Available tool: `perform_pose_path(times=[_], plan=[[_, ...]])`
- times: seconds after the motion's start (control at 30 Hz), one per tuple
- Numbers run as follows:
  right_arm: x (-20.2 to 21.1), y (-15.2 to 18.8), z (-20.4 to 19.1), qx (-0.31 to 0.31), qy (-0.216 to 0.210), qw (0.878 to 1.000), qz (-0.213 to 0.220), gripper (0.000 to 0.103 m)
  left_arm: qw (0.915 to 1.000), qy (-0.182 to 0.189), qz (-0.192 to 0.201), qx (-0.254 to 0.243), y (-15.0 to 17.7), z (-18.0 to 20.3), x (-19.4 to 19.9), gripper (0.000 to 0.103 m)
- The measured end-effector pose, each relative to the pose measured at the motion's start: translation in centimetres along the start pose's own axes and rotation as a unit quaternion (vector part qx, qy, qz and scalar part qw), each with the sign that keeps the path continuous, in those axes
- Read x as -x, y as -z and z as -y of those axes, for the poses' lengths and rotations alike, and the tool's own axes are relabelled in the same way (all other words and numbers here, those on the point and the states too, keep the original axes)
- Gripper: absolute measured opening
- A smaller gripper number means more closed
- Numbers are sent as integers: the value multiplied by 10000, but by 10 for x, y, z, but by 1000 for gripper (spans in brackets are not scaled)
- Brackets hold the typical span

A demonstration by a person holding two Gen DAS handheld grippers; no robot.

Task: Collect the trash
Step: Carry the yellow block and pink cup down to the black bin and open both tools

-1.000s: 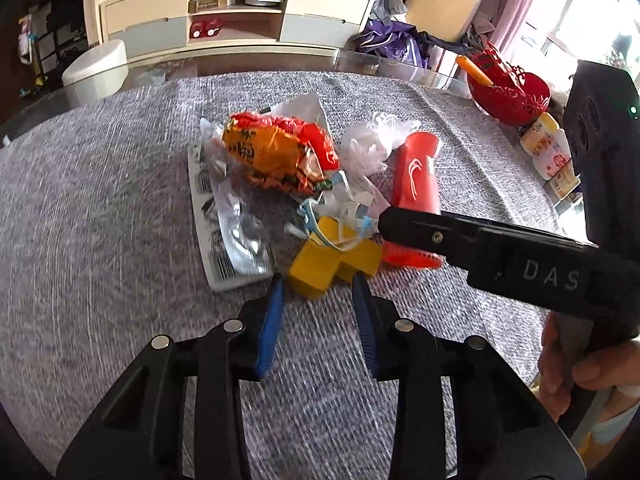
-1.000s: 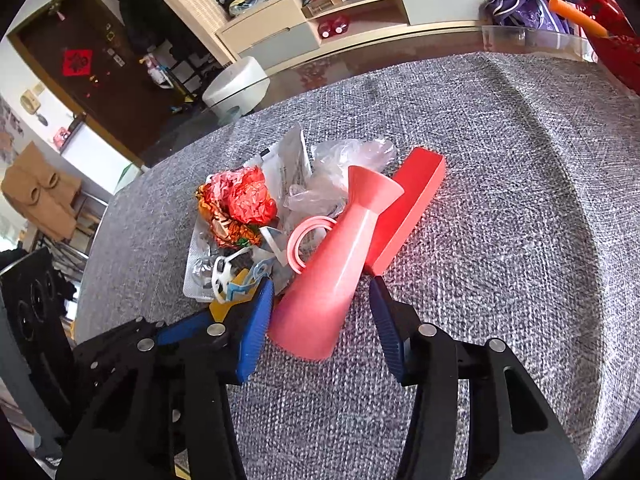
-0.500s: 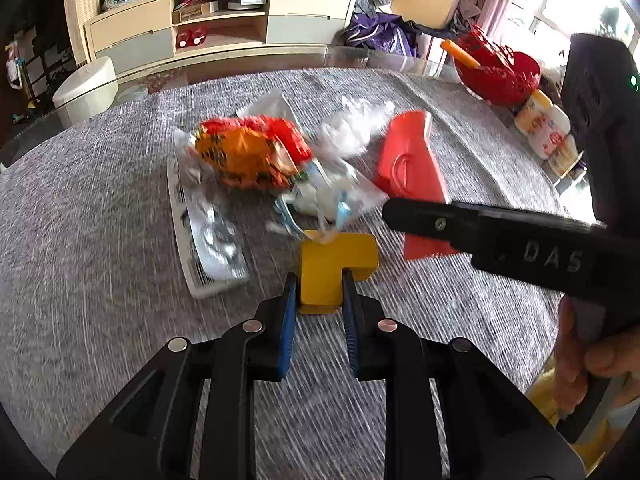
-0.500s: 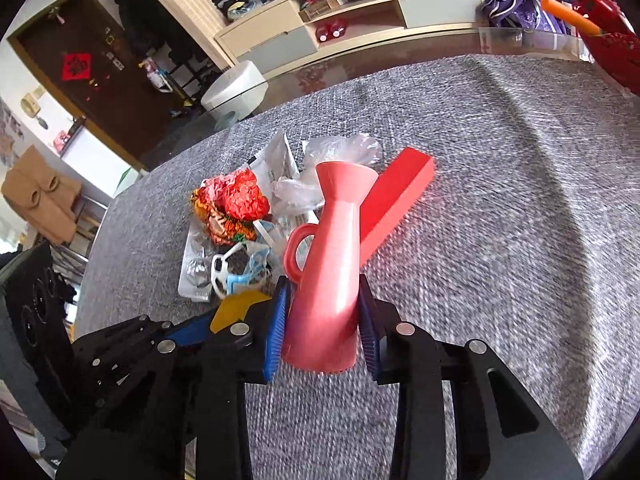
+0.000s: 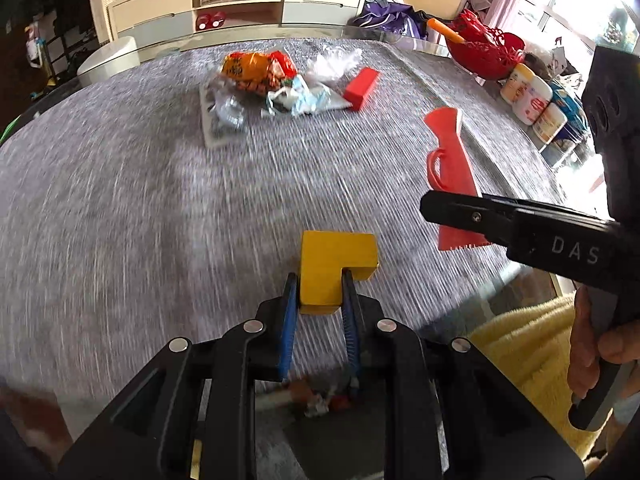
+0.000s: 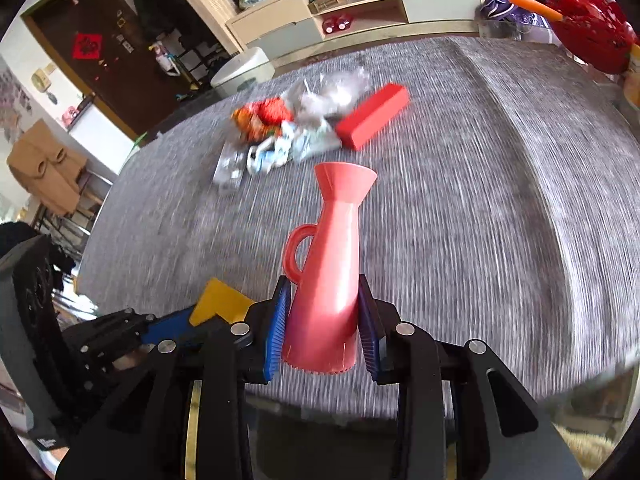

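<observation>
1. Grey woven tablecloth (image 5: 120, 200) over a round table; cluttered living room behind, shelf unit along the far wall, red basket (image 5: 486, 50) at the table's far right edge.
2. Left gripper (image 5: 318, 300): blue pads clamped on the stem of a yellow L-shaped block (image 5: 336, 266), held near the table's near edge.
3. Right gripper (image 6: 322, 320): pads pressed on the wide base of a pink plastic jug (image 6: 332, 264), spout pointing away, handle to its left. Grip narrow, jug not crushed.
4. Trash pile (image 5: 272, 84) well apart, mid-table toward the far side: orange-red snack wrapper (image 5: 256, 70), clear plastic bag (image 5: 334, 60), face mask (image 5: 298, 94), flat foil pack (image 5: 218, 114). Red rectangular block (image 5: 362, 84) just beside the pile.
5. Judged step: clearing both non-trash items away from the pile so wrappers can be gathered cleanly.
6. To do well: keep both grips firm while travelling; jug held at its base only, likely to pivot, so keep it low. Set each piece down flat, clear of the table's edge, then loosen.
7. Risk: both tools close together near the edge, may knock. Bin not in view.
</observation>
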State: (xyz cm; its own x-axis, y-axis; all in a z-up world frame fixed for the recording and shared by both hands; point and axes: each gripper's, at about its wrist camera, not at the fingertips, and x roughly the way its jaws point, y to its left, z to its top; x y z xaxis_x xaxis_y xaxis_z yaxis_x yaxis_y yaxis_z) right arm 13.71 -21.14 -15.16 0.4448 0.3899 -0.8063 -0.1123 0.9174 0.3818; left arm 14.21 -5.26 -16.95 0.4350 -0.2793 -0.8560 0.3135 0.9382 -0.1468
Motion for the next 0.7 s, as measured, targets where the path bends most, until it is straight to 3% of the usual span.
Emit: perform_pose_path(times=[0.37,0.7], plan=[[24,62,-1,161,69,9997,-160,34,9996,80,-37,259,74,14,35,19],[3,111,-5,271,145,9981,-530,33,9971,150,-468,578,125,12,15,19]])
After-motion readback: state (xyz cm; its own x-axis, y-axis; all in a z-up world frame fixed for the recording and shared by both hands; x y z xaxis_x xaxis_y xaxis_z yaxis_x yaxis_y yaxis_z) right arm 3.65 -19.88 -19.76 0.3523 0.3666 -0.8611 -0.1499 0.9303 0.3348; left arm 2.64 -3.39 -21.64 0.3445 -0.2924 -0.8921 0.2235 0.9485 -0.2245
